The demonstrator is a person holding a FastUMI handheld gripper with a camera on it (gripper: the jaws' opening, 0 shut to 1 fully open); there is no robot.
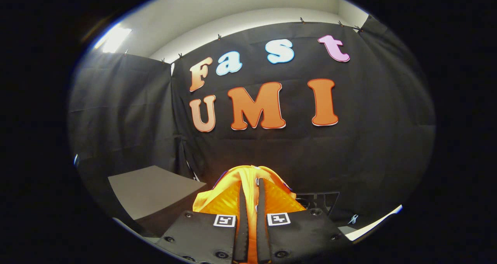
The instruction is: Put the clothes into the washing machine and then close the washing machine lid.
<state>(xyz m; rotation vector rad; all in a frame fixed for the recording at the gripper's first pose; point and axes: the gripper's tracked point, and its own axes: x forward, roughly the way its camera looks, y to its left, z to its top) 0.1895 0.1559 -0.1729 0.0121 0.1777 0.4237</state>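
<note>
A bright orange-yellow piece of clothing (233, 196) is bunched up between my two fingers and spills out on both sides of them. My gripper (251, 188) is shut on this cloth, its fingers almost touching with a thin fold pinched between them. The cloth is lifted up in the air in front of the black booth wall. Its lower part is hidden behind the gripper body.
A grey flat surface (153, 190) lies lower left of the fingers. To the lower right there is a dark frame-like object (322, 202) and a white edge (372, 225). The black cloth wall (369, 139) stands close ahead.
</note>
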